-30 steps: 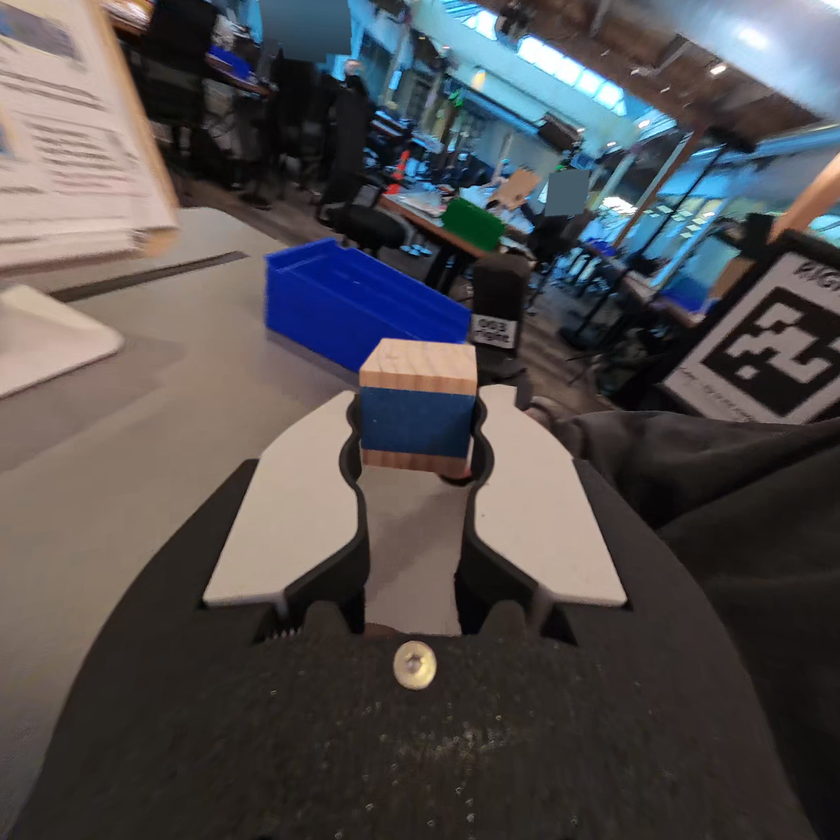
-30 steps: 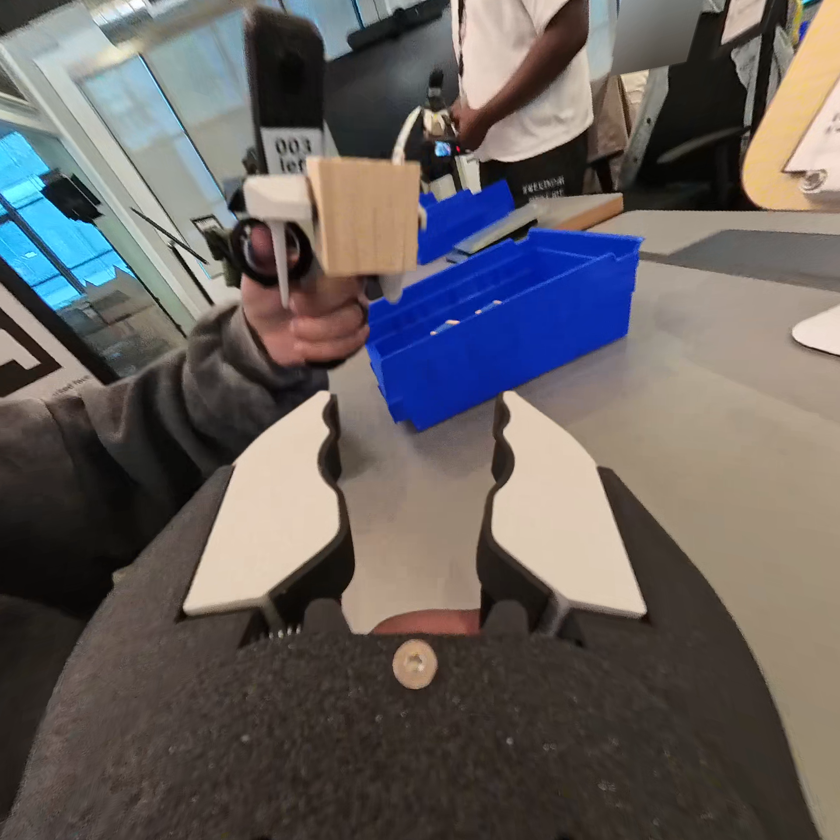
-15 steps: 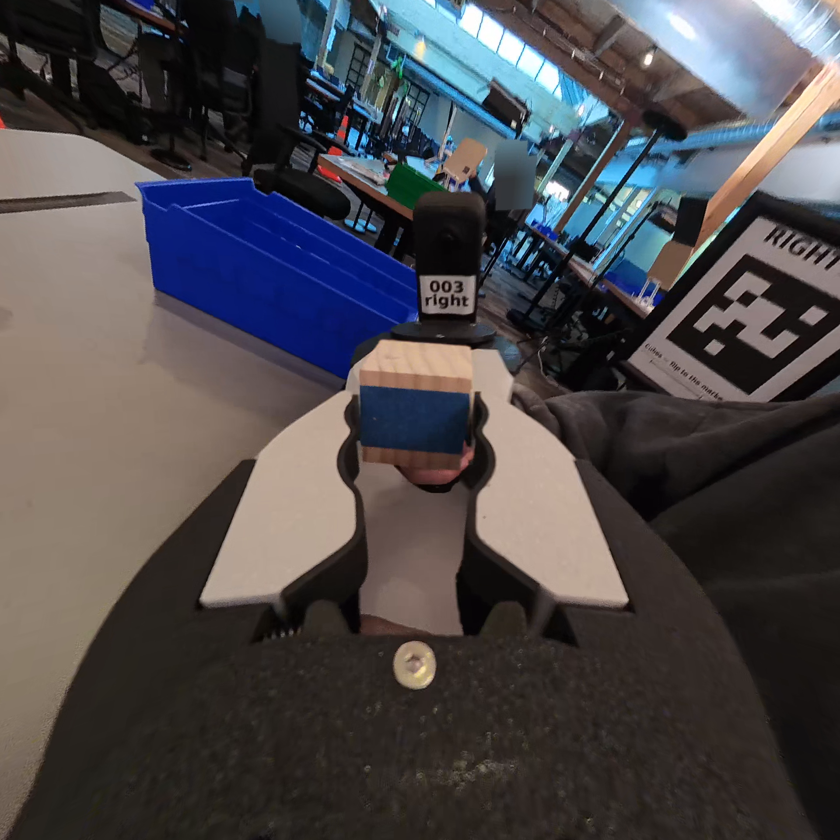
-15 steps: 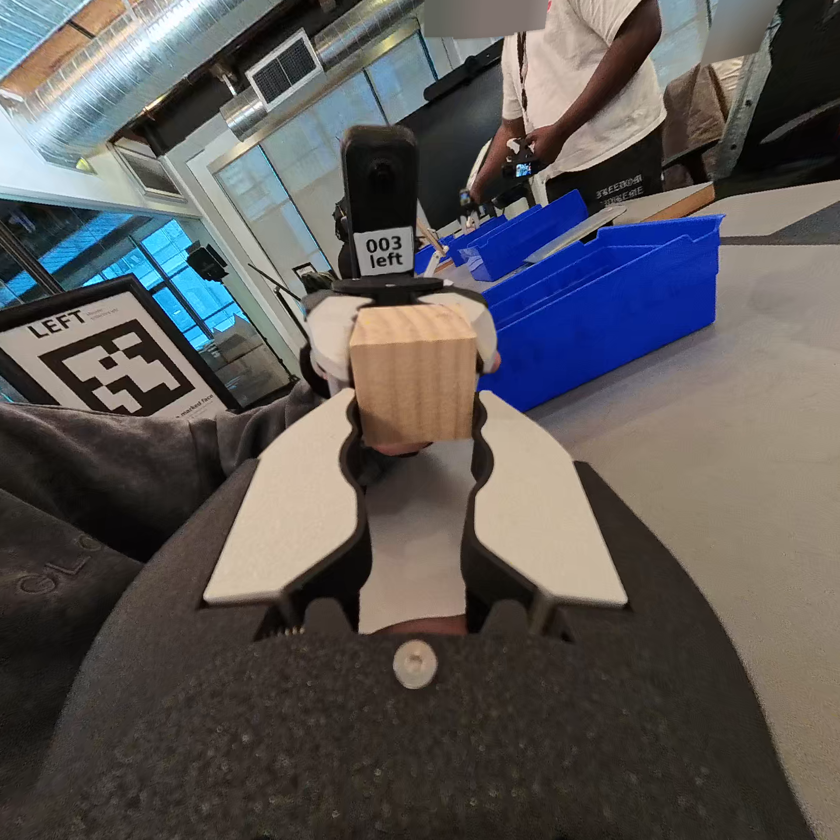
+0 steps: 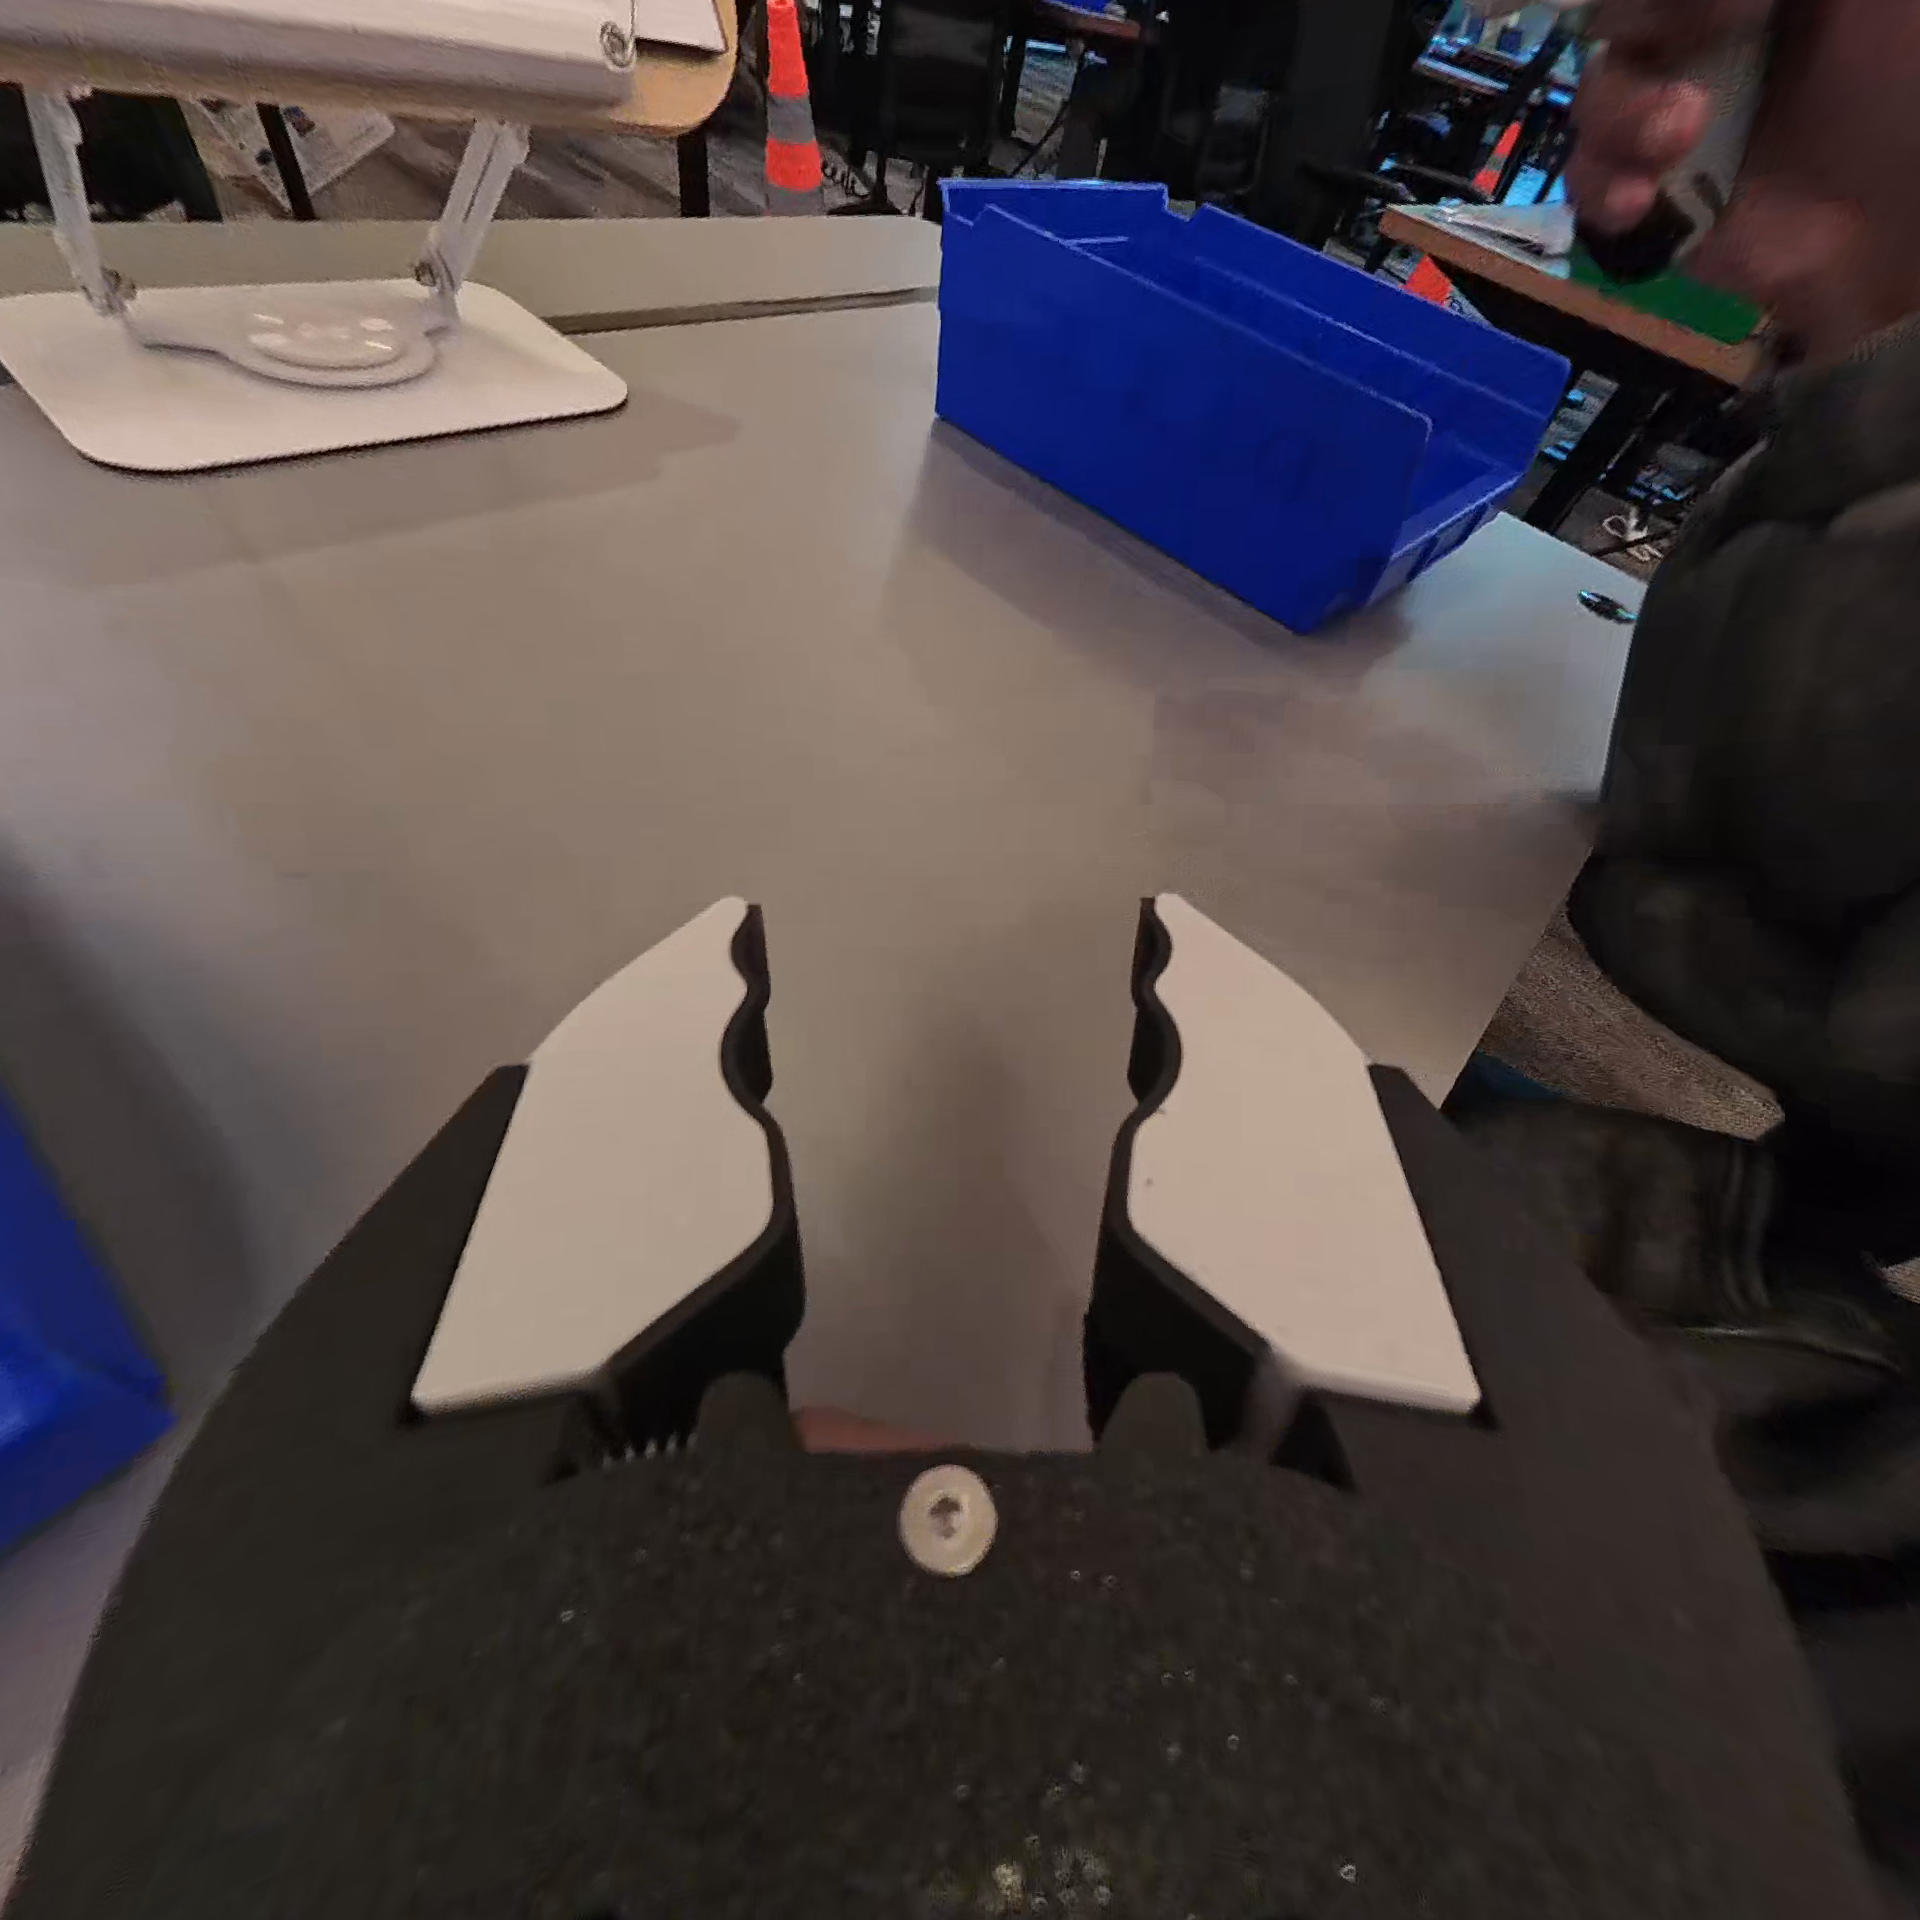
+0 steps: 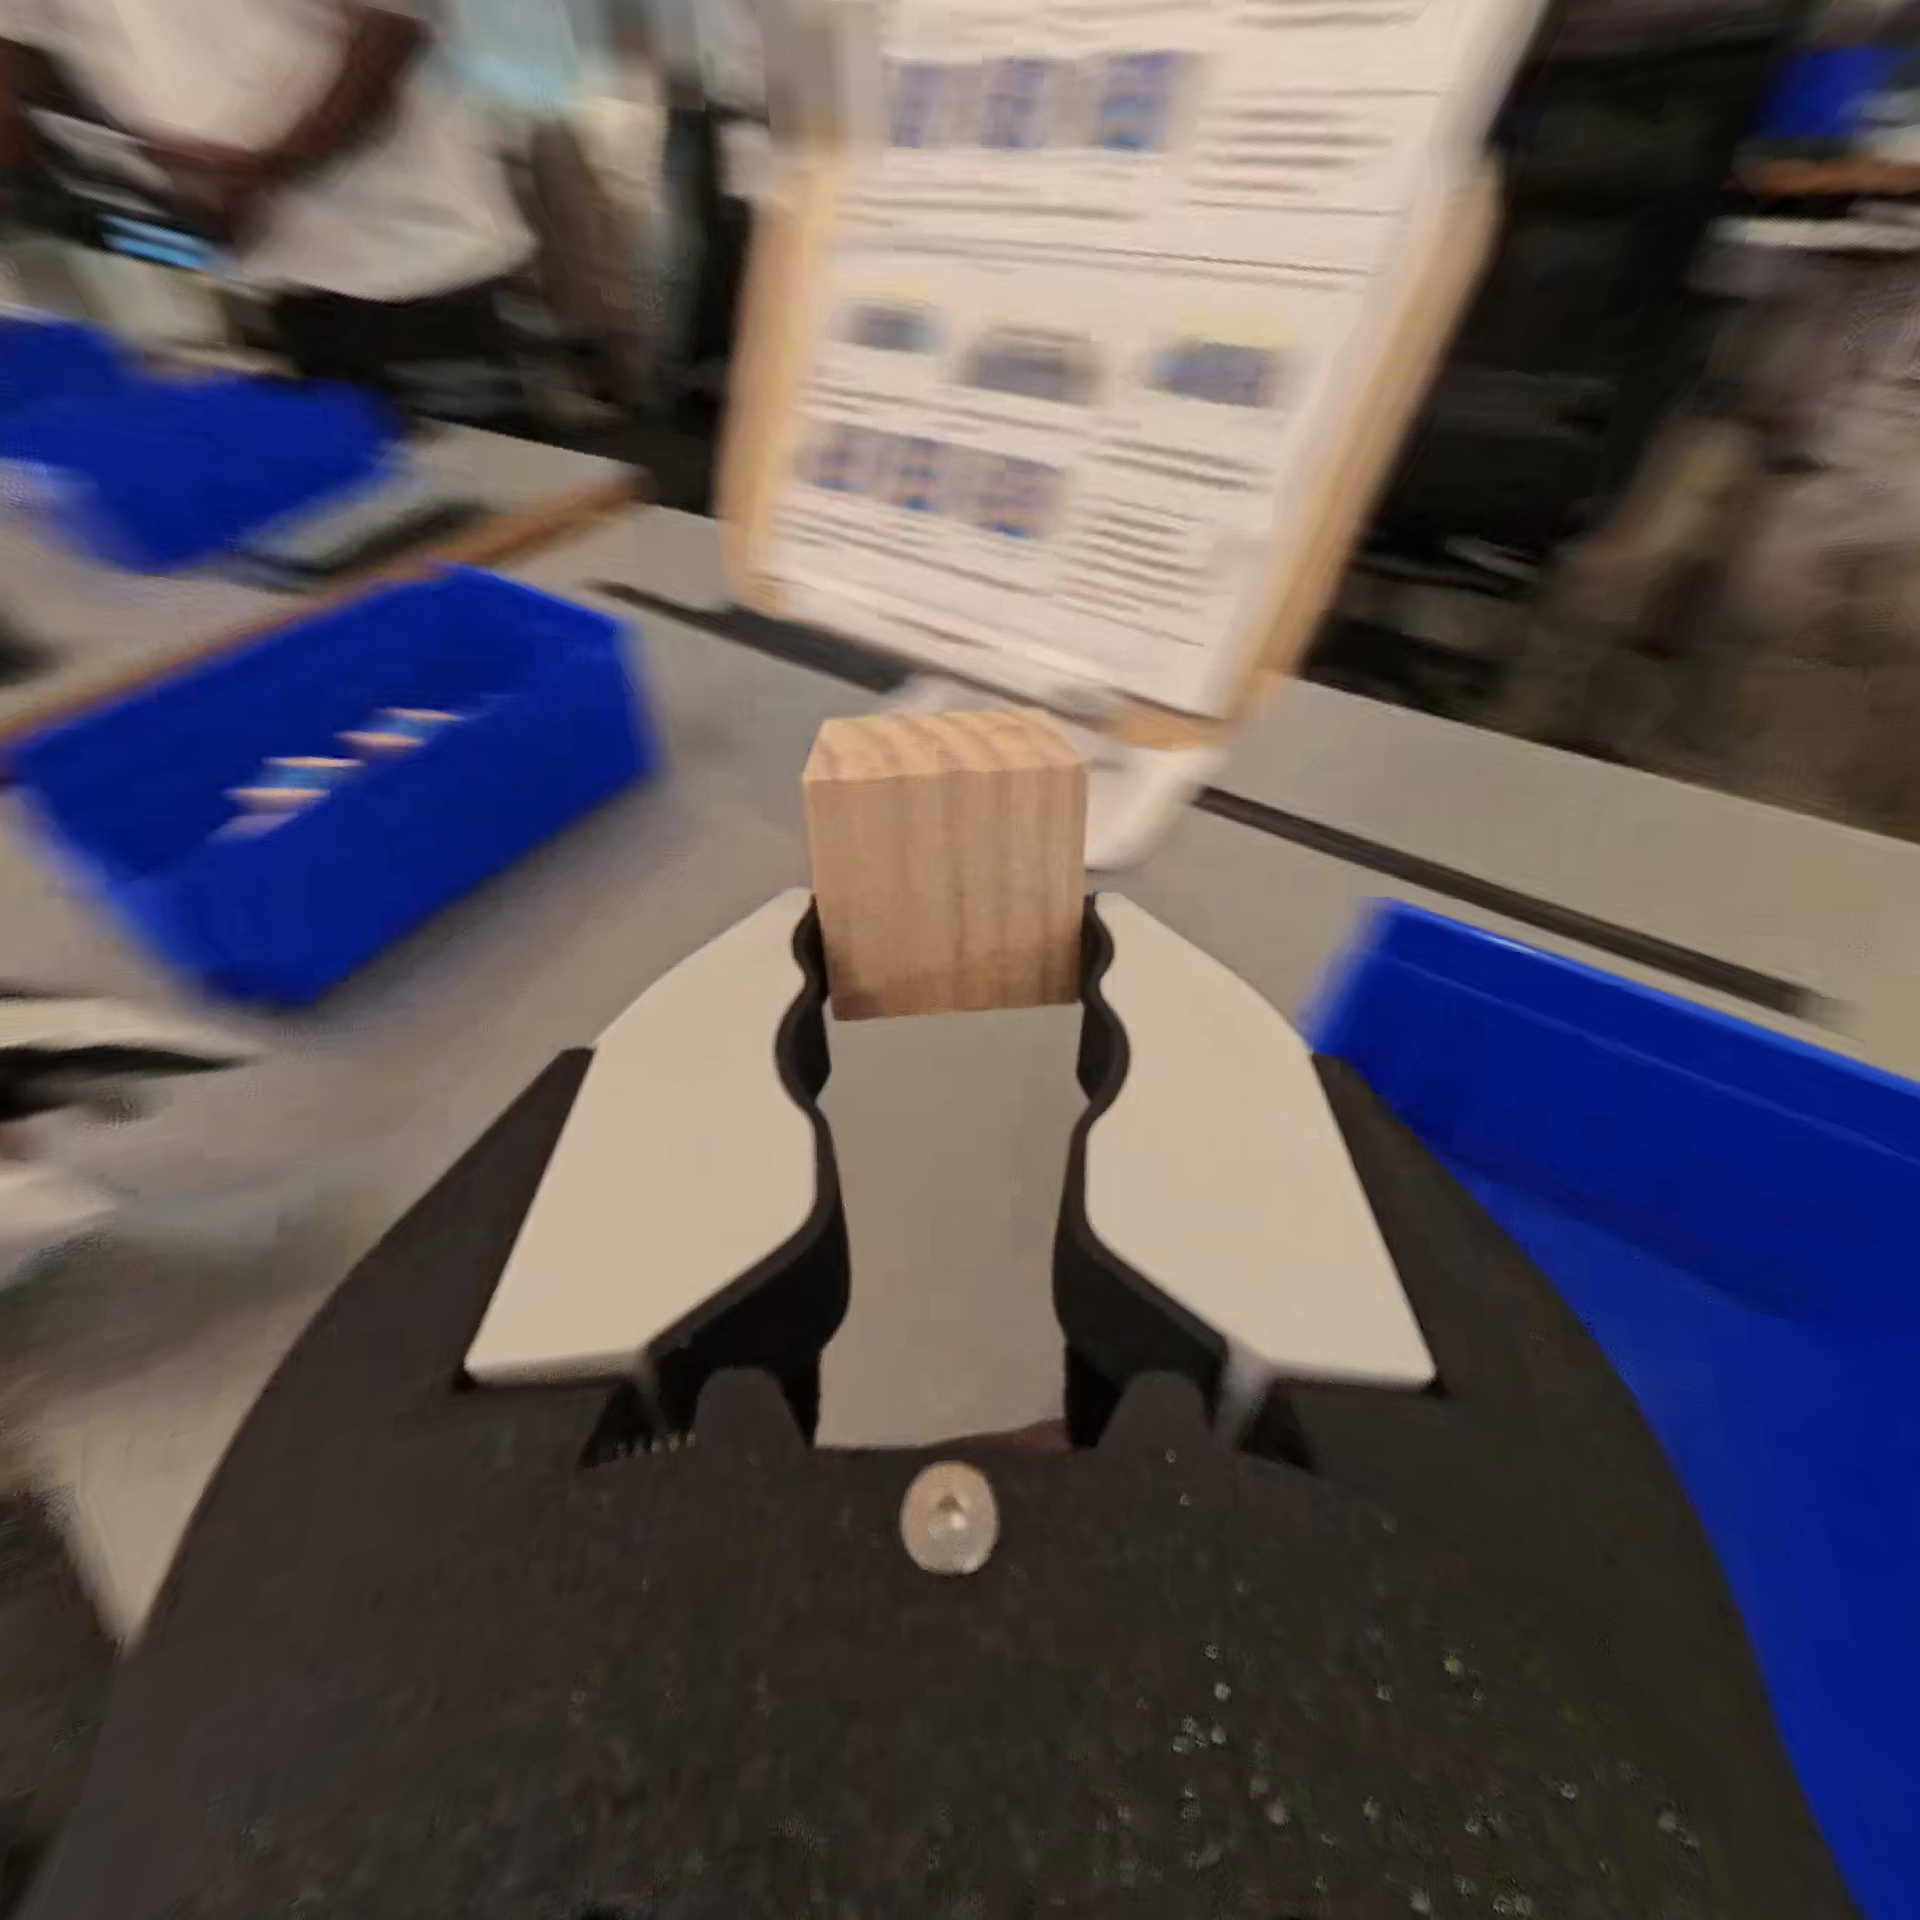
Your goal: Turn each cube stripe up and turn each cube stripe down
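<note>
My right gripper [image 6: 948,925] is shut on a wooden cube [image 6: 948,862] and holds it above the grey table [image 6: 623,966]. Only plain wood faces of the cube show in the right wrist view; its blue stripe is hidden. My left gripper [image 5: 945,914] is open and empty over the grey table [image 5: 623,675]. No cube shows in the left wrist view. The right wrist view is blurred by motion.
A blue bin [image 5: 1226,405] stands at the back right of the left wrist view, and a white stand base [image 5: 281,364] at the back left. In the right wrist view a blue bin [image 6: 312,790] holds several cubes at left, another blue bin [image 6: 1621,1143] is close at right, and a board with paper sheets [image 6: 1081,343] stands behind.
The cube passed from my left gripper to my right. My left gripper let go, opened and swung away to face the table. My right gripper closed on the cube and turned toward the board.
</note>
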The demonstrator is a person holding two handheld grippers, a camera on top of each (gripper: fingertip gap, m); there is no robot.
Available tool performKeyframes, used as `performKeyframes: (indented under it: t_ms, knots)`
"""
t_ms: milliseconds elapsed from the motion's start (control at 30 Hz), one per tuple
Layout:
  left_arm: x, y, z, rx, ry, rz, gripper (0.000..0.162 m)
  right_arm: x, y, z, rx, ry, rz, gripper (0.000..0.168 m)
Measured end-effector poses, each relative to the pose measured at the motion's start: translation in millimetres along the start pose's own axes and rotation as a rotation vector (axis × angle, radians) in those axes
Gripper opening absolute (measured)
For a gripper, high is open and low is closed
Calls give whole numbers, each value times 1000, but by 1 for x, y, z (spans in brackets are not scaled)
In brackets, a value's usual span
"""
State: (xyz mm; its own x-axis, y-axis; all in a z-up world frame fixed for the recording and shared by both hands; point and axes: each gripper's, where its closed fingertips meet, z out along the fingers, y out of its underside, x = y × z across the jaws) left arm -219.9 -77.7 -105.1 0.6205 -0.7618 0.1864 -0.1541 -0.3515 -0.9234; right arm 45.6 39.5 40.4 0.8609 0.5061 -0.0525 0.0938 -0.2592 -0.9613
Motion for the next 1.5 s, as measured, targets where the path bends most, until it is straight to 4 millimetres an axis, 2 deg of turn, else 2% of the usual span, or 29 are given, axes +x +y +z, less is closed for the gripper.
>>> performKeyframes:
  t_ms: [67,100,200,267,333,400,600,700,767,800,833,867,900,933,967,1000,1033,1067,1100,1133,1200,1233,1267,1367,1433,1500]
  knots:
    - [3,1,4,-15,7,24,66,74,5,-7,-115,242,27,46]
    - [5,6,6,-39,14,33,65,106,16,-5,-206,315,46,45]
    - [11,17,10,-88,31,51,64,181,85,16,-567,403,145,46]
    - [17,18,10,-94,43,71,64,209,130,29,-748,414,258,46]
    - [20,17,9,-95,38,111,63,226,157,35,-869,439,301,46]
    - [18,17,8,-97,9,167,63,238,174,38,-968,471,319,46]
    - [21,24,11,-128,-18,239,64,252,203,37,-1160,508,347,46]
    - [19,30,13,-174,-23,209,66,258,200,40,-1125,529,322,50]
    - [18,32,12,-187,-6,174,67,258,180,39,-1030,545,278,65]
    - [17,31,12,-187,0,152,67,254,162,38,-941,546,250,65]
    - [16,30,11,-184,5,131,68,244,138,36,-827,532,219,65]
    - [16,29,10,-180,14,117,67,226,112,33,-691,500,177,64]
    - [15,27,9,-176,20,107,67,198,85,30,-531,442,129,61]
    - [13,26,8,-172,21,100,67,159,60,27,-357,343,95,59]
    - [12,24,7,-165,23,95,67,111,41,23,-189,205,78,58]
    - [12,22,6,-161,29,89,67,60,31,16,-50,57,74,57]
    - [12,22,6,-161,36,80,67,13,31,7,53,-74,90,57]
    - [12,22,5,-163,41,71,67,-30,39,0,104,-197,105,57]
    - [11,22,5,-169,44,65,67,-68,54,-4,107,-301,122,55]
    - [10,23,4,-179,37,61,67,-103,74,-4,92,-399,137,46]
    - [6,19,-3,-188,10,58,68,-155,121,1,-51,-542,138,47]
    - [0,13,-10,-186,-25,56,68,-170,139,3,-128,-577,123,46]
    - [-11,5,-20,-181,-79,49,67,-180,148,4,-172,-591,108,45]
    - [-61,-21,-60,-205,-262,-63,65,-191,151,6,-197,-568,-29,46]
    - [-98,-29,-84,-290,-370,-173,70,-193,150,10,-185,-535,-99,46]
    - [-141,-31,-101,-384,-499,-229,70,-197,158,17,-197,-522,-129,45]
